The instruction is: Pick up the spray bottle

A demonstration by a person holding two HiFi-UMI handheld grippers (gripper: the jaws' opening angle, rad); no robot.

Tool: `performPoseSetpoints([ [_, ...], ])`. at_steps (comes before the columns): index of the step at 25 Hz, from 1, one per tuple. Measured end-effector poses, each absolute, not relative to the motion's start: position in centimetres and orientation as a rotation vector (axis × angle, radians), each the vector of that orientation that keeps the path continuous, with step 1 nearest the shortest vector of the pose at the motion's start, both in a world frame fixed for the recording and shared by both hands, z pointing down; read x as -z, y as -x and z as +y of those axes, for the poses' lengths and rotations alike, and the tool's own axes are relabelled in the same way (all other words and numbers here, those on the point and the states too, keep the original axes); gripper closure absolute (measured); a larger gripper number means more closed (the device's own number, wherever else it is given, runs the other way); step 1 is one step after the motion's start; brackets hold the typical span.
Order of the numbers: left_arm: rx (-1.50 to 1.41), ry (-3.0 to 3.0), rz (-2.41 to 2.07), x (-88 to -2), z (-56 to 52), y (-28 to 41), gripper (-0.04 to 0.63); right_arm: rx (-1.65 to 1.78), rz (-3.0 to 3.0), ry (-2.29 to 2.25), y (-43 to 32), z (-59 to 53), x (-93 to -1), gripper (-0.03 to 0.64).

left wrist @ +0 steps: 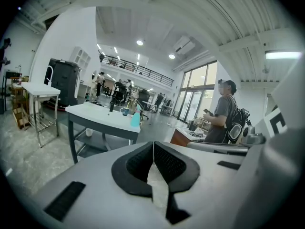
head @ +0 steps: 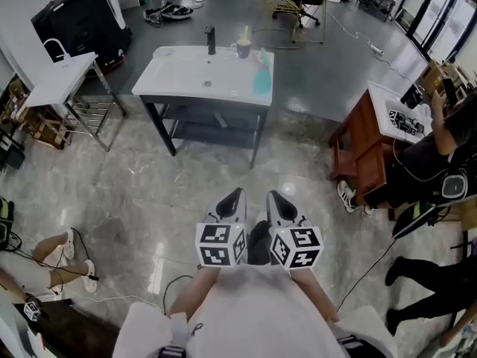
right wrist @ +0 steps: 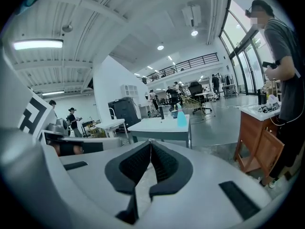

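Teal spray bottle [head: 261, 78], small (label unreadable)

The left gripper [left wrist: 153, 148] has its jaws closed, the black fingers [left wrist: 137, 165] meeting tip to tip with nothing between them. Past the fingertips and a little left stands a white-topped table [left wrist: 95, 114]. On it a teal bottle [left wrist: 136, 119] sits nearest the fingers, with a cup [left wrist: 125, 111] and a black faucet [left wrist: 112, 104] further left. Far left of the fingers are a small white stand [left wrist: 40, 89] and a black cabinet [left wrist: 64, 82]. Right of the tips, a person [left wrist: 222, 114] with a backpack [left wrist: 235, 126] stands by a wooden desk [left wrist: 182, 137]. The right gripper [left wrist: 281, 128] crowds the right edge.
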State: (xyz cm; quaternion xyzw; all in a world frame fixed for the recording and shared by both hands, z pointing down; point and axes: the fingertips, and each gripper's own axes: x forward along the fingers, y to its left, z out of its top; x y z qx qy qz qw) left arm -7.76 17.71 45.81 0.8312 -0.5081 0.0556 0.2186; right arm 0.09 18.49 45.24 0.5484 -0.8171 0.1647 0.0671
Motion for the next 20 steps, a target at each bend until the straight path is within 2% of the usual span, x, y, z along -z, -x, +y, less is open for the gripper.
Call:
performPoseSetpoints([
  [20, -0.180, -2.242, -1.475, -46.4, 7.9, 4.5, 0.565, -0.585, -2.444, -1.708, -6.7, 7.4, -46.6, 0.591],
])
